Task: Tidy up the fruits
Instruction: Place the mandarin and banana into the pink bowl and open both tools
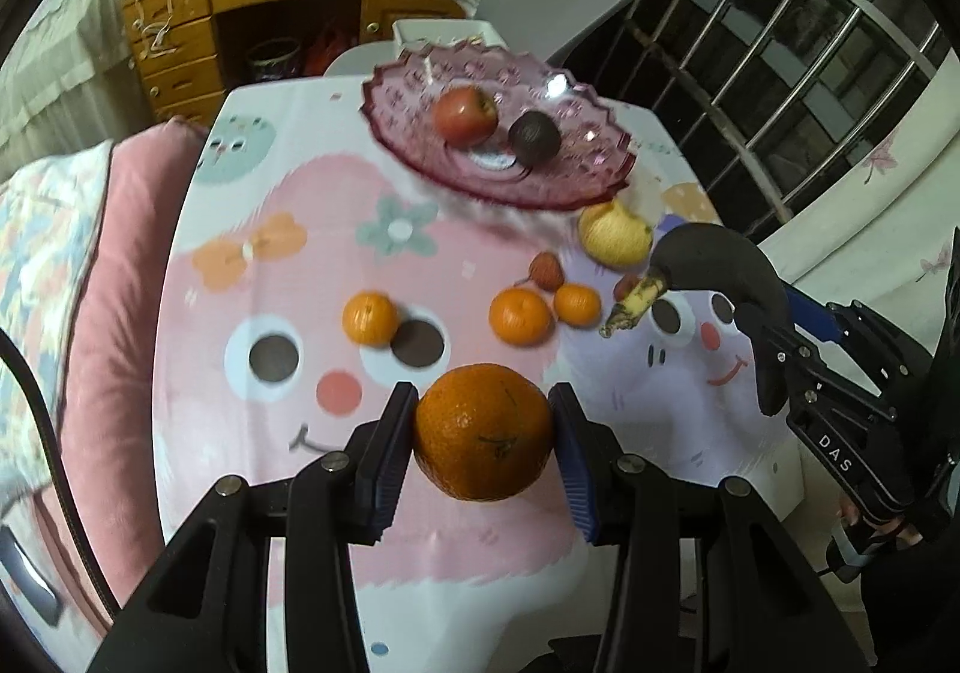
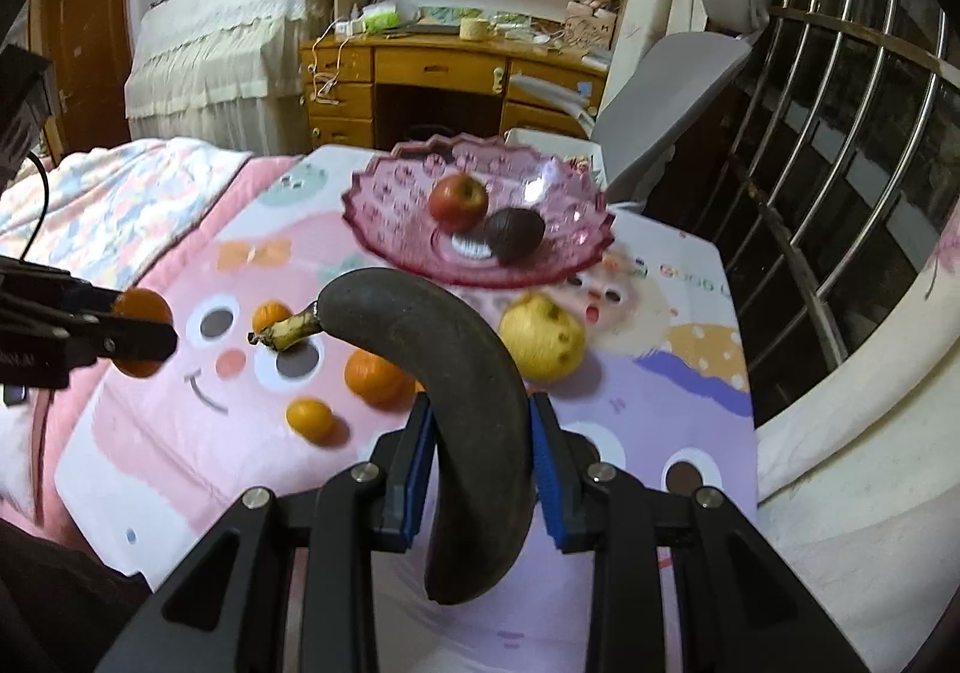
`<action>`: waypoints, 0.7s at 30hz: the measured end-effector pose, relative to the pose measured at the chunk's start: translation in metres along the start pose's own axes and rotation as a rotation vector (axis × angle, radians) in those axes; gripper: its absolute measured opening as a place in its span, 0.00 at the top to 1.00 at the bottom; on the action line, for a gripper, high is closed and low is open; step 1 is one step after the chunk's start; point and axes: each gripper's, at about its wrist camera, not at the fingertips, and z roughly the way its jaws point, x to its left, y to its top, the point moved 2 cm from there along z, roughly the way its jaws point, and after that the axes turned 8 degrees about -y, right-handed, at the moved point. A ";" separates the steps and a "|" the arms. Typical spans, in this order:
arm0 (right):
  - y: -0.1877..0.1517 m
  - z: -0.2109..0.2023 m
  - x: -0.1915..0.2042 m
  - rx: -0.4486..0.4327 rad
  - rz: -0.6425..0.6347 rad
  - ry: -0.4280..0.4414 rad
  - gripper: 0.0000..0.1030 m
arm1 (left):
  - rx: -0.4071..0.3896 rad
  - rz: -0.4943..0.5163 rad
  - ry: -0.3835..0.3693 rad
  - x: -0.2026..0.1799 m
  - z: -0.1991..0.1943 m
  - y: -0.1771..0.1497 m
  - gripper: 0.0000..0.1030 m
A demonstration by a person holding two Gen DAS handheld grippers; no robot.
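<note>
Round glossy orange mandarin (image 1: pixel 483 432) clamped between left gripper (image 1: pixel 483 433) pads, raised above table. Blackened curved banana (image 2: pixel 462 391) clamped in right gripper (image 2: pixel 480 451), yellow stem pointed leftward.

Apple (image 1: pixel 465 115) in bowl (image 1: pixel 420 157) (far end)

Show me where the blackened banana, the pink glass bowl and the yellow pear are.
blackened banana (image 2: pixel 474 373), right wrist view, on the middle of its dark curved body.
pink glass bowl (image 2: pixel 384 193), right wrist view, on its scalloped left wall.
yellow pear (image 2: pixel 543 337), right wrist view, on the centre of its skin.
</note>
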 end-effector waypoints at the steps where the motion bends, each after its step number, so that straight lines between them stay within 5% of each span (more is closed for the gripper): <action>1: 0.007 0.000 -0.001 -0.007 0.007 -0.001 0.70 | -0.005 0.011 -0.004 -0.001 0.000 0.006 0.58; 21: 0.123 0.078 -0.035 -0.127 0.036 0.054 0.70 | -0.072 0.043 0.024 -0.004 0.042 0.120 0.58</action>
